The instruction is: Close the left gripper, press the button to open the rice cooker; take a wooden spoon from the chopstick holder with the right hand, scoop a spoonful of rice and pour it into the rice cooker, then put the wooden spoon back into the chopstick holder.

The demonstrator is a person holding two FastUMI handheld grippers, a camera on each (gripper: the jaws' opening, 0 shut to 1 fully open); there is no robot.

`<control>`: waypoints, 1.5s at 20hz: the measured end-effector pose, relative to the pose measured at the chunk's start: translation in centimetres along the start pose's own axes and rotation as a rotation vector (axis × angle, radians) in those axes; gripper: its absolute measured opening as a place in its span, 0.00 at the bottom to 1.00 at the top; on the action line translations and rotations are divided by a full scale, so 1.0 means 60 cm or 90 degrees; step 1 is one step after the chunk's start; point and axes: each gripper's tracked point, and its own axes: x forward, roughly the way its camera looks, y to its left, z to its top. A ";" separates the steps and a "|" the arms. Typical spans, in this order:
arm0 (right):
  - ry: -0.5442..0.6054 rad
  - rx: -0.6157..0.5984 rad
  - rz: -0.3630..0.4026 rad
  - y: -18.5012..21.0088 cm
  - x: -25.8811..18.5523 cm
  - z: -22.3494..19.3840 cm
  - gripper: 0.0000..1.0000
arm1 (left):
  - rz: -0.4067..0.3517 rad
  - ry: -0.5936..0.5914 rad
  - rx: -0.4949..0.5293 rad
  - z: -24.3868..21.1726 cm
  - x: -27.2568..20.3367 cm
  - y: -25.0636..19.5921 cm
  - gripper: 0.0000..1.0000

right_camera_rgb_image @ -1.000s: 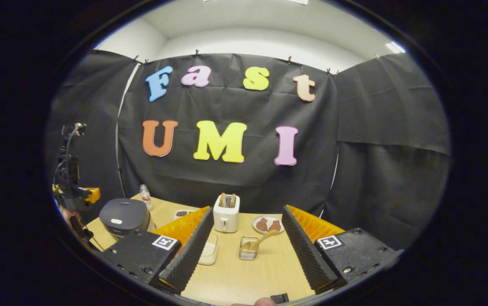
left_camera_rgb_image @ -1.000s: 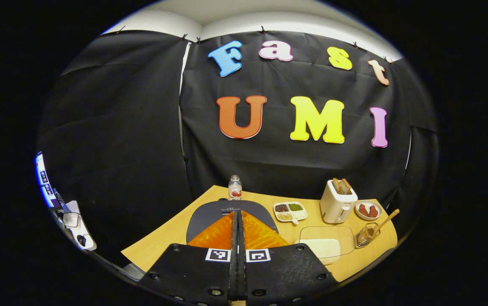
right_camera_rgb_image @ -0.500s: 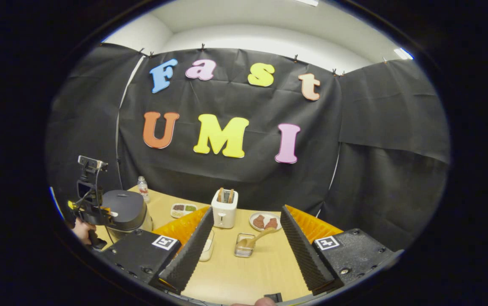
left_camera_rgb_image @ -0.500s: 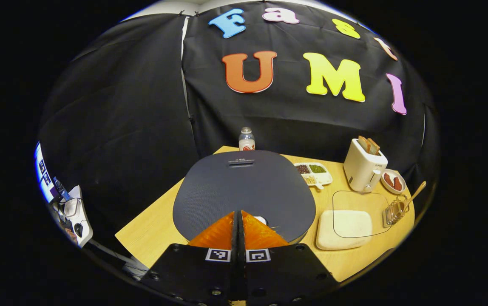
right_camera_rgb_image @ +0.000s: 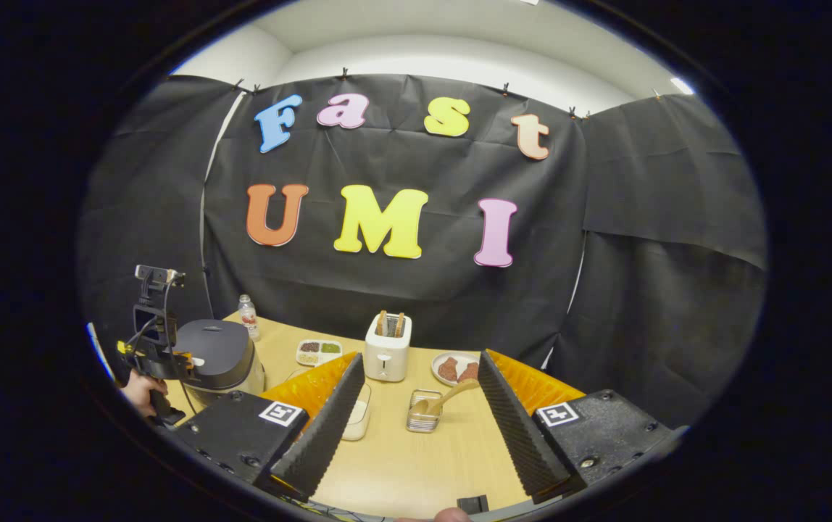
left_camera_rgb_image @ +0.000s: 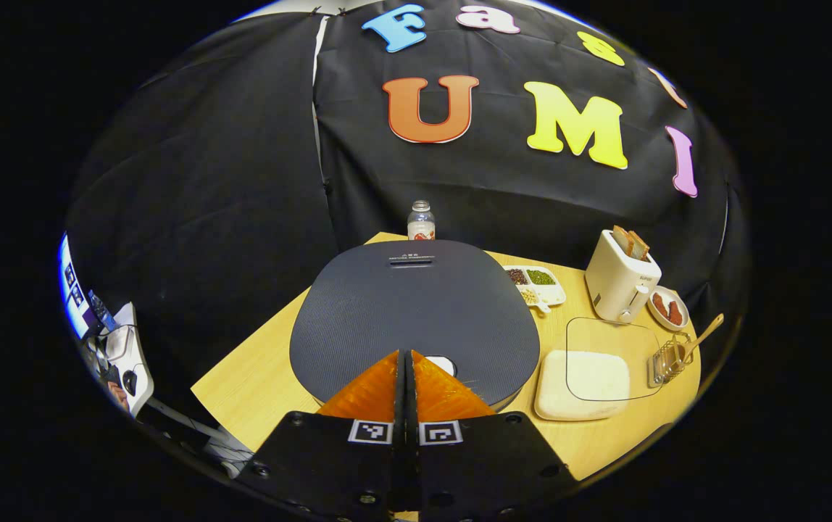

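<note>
In the left gripper view my left gripper is shut with nothing between its fingers, tips right over the front of the dark rice cooker lid, beside the pale button. The lid lies flat, closed. A glass container of white rice sits to the right, then a wire chopstick holder with a wooden spoon leaning out. In the right gripper view my right gripper is open above the table, the holder and spoon showing between its fingers. The rice cooker and the left gripper stand at far left.
On the wooden table stand a small bottle at the back, a divided dish of beans, a white toaster with bread, and a small plate of red pieces. A hand holds the left gripper.
The left gripper came down and forward onto the cooker lid, which now looms larger under its tips. The right gripper has barely shifted.
</note>
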 end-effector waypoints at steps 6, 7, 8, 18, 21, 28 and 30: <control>0.004 0.011 0.009 0.005 0.005 0.001 0.99 | -0.015 0.036 -0.013 -0.008 -0.001 -0.003 0.00; 0.004 0.011 0.009 0.006 0.005 0.002 1.00 | -0.017 0.030 -0.010 -0.006 -0.003 -0.002 0.00; 0.005 0.010 0.010 0.008 0.005 -0.001 1.00 | -0.018 0.036 -0.011 -0.008 0.003 -0.001 0.00; -0.025 0.013 0.019 0.013 -0.002 0.007 1.00 | 0.003 -0.109 0.014 0.084 -0.022 0.004 0.00; -0.049 0.010 0.012 0.005 -0.006 0.016 1.00 | 0.010 -0.291 0.046 0.205 -0.077 0.003 0.00; -0.075 0.018 0.003 -0.007 -0.012 0.032 1.00 | -0.008 -0.402 0.048 0.295 -0.170 -0.020 0.00; -0.077 0.020 0.002 -0.008 -0.009 0.034 1.00 | -0.019 -0.399 0.046 0.294 -0.194 -0.028 0.01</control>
